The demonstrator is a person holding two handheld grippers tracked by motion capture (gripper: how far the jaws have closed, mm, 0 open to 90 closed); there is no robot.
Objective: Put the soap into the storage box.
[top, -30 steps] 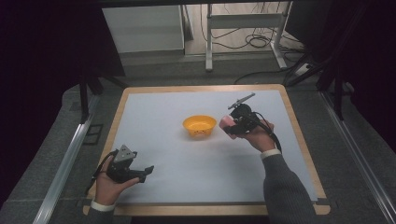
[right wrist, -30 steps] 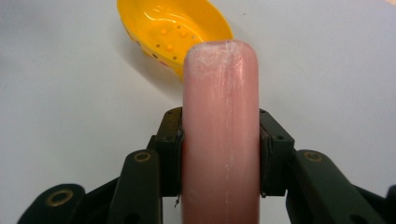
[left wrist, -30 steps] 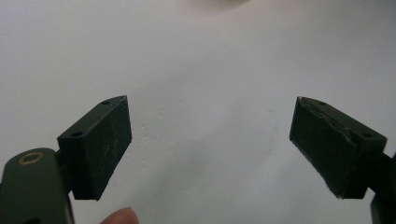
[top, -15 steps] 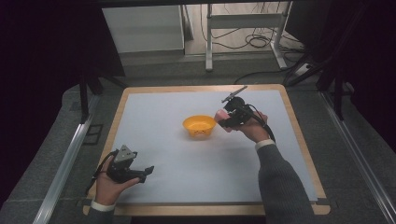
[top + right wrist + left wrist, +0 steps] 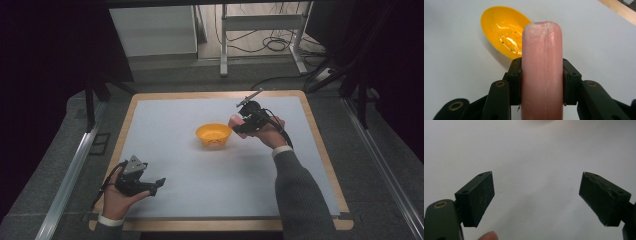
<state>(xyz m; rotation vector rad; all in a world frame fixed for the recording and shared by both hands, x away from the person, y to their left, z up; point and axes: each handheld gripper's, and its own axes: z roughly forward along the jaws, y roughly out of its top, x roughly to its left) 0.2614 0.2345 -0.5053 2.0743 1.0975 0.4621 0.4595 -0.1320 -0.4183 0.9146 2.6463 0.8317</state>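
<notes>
While my right gripper (image 5: pixel 541 82) clamps its fingers on the pink sausage (image 5: pixel 541 70) beside the yellow bowl (image 5: pixel 213 135) at frame centre, my left gripper (image 5: pixel 536 197) – fingers apart – sits lower left over the tabletop (image 5: pixel 170 125).

The high view looks forward and down from above the near edge, taking in the whole surface (image 5: pixel 165 130). The right gripper view sits close behind its fingers (image 5: pixel 515 80), facing the bowl (image 5: pixel 501 28) at 11 o'clock (shared with the high view). The left gripper view stares down at bare surface.
</notes>
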